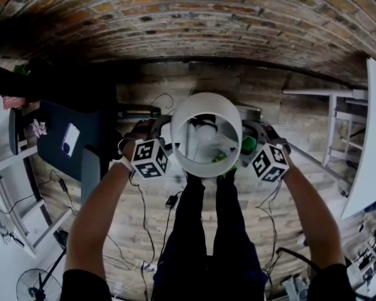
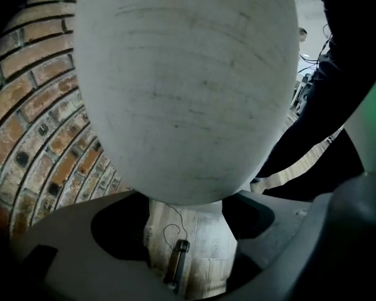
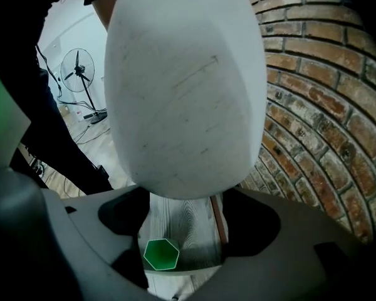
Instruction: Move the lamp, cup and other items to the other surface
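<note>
**Left gripper view: claw spread wide, lamp squeezed btwn two grippers**

Left gripper (image 2: 187,231) jaws stand well apart, w/ nothing clamped btwn them. Only pale planks (image 2: 207,262) and a black cable show in the gap. Right gripper (image 3: 185,231) is the same, jaws apart, w/ a green hexagonal cup (image 3: 161,254) below on a pale wood-grain board (image 3: 188,221).

The off-white drum-shaped lampshade (image 2: 182,86) sits against both forks, one per side. The lamp looks carried in mid-air by side pressure, not a pinch. Head view looks down inside the shade at a white bulb (image 1: 205,130). Red brick wall (image 2: 31,124) is beyond.

Judgement: shade is prob. light, thin-walled and smooth, so it dents or slips if pressed unevenly. Base is hidden. Safer hold is the stem or base, kept upright.
</note>
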The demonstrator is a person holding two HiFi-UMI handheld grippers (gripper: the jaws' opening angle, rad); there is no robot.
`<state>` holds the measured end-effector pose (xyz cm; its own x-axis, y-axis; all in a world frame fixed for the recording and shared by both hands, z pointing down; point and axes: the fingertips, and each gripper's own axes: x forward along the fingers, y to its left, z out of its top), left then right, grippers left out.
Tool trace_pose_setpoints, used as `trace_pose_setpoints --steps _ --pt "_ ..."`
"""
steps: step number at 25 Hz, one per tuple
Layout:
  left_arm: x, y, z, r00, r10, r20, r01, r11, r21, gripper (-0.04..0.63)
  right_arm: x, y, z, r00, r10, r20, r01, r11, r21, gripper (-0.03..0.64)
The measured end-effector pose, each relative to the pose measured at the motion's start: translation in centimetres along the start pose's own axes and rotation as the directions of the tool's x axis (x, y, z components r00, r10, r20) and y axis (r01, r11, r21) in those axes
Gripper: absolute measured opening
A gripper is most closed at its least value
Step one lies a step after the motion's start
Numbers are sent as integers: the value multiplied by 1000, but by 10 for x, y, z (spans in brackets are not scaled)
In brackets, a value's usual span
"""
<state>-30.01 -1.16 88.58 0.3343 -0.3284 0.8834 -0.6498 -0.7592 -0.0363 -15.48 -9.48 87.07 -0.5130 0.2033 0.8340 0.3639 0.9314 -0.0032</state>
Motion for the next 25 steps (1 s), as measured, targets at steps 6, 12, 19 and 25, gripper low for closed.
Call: trace_pose_setpoints --steps 6,12,19,25 --pt "-66 0 41 999 -13 31 13 1000 8 357 -66 2 38 999 -2 32 2 1000 2 367" --pt "-140 -15 91 998 -29 53 28 999 25 357 -145 22 71 998 -5 69 3 1000 27 365" --pt "-225 -21 159 988 -75 139 63 994 86 357 -235 34 105 995 -35 96 27 996 80 359" --pt "-282 -37 223 967 -119 225 85 984 156 357 -319 56 123 990 -92 103 77 988 137 359"
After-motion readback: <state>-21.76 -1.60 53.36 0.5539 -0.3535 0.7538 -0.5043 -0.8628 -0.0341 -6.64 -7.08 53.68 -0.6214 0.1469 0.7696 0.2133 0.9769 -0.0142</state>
